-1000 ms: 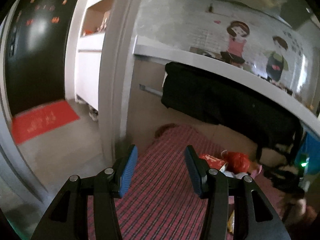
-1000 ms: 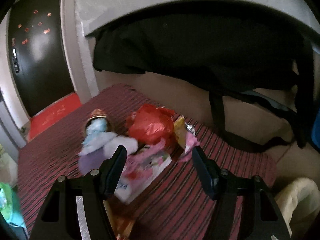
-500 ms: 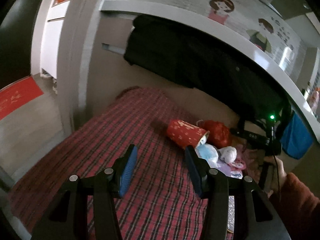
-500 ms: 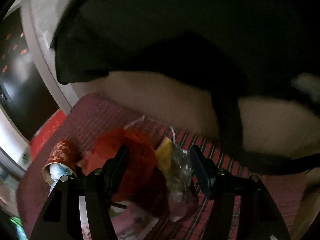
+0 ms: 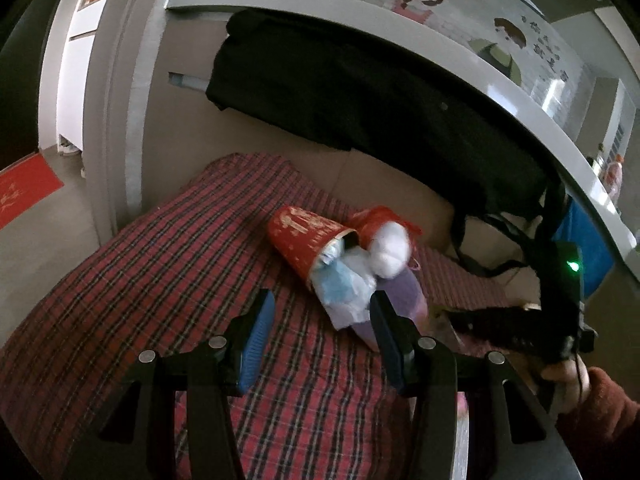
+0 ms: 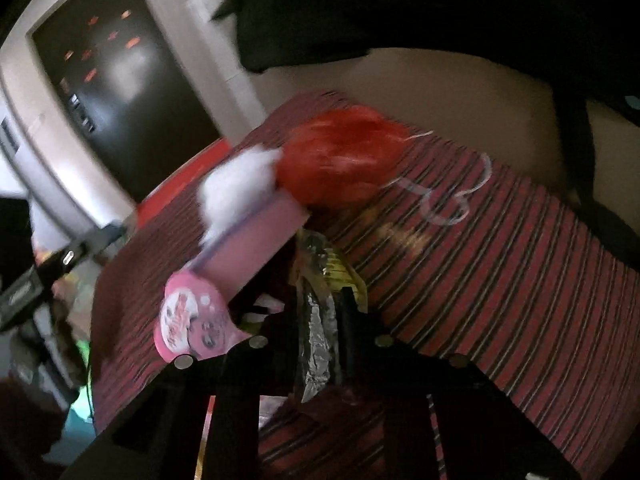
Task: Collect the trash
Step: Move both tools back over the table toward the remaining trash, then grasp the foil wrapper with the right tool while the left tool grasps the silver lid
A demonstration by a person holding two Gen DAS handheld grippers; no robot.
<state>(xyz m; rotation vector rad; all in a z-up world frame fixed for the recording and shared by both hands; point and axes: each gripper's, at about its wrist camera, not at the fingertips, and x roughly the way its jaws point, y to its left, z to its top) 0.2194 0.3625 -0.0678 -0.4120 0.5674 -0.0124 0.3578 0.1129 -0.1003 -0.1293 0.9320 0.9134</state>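
1. My left gripper (image 5: 322,330) hangs wide open, holding nothing, over the plaid cloth (image 5: 168,280).
2. Just ahead, the red paper cup (image 5: 306,238) lies tipped, blue and white tissue (image 5: 344,284) spilling out.
3. My right gripper (image 6: 318,320) is clamped on a silver-yellow wrapper (image 6: 316,344) beside the pink packet (image 6: 192,324).
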